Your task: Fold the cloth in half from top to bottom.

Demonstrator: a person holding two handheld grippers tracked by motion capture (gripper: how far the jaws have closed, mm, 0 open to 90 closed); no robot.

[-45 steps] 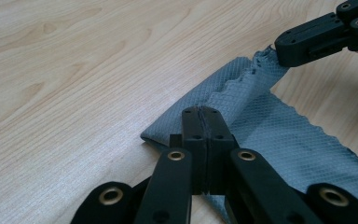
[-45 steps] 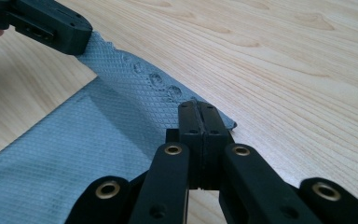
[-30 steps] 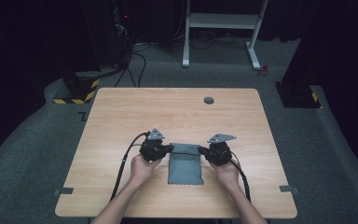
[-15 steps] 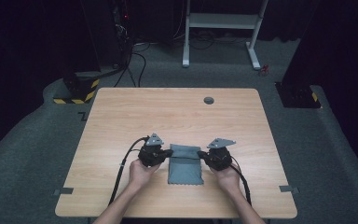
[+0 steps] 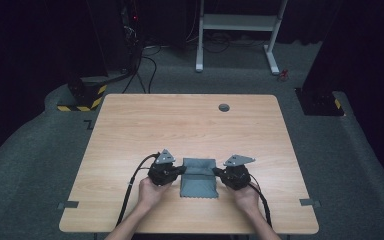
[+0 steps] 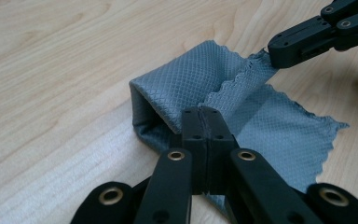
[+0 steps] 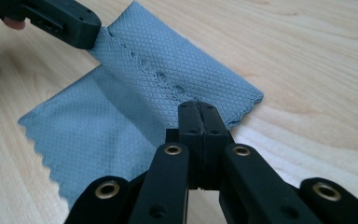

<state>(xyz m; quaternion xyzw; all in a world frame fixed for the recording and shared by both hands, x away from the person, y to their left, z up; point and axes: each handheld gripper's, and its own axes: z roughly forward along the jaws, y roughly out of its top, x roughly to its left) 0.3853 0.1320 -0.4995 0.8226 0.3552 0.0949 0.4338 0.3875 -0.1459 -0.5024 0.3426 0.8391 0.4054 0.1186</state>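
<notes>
**Two grippers pinching one grey cloth, mid-fold**

Two grippers, both clamped on the same cloth. Left gripper [image 5: 180,171] has its jaws pressed together on the left end of the cloth's scalloped edge, seen close up in the left gripper view [image 6: 204,122]. Right gripper [image 5: 217,172] does the same on the right end of that edge, jaws tight together on the fabric [image 7: 199,115].

Grey cloth [image 5: 198,178], diamond-weave texture, zigzag-cut edges. The pinched edge is lifted off the table and carried over the lower layer, so the cloth makes a rounded, open fold at its far side. The lower layer lies flat on the wood, its near edge towards the person.

The cloth sits on the near-centre part of the wooden table [image 5: 130,125], between the two hands. Left hand [image 5: 151,192] and right hand [image 5: 245,196] come in from the bottom edge, cables trailing back. A small round grommet [image 5: 224,107] sits near the table's far edge, well apart from the cloth.
</notes>
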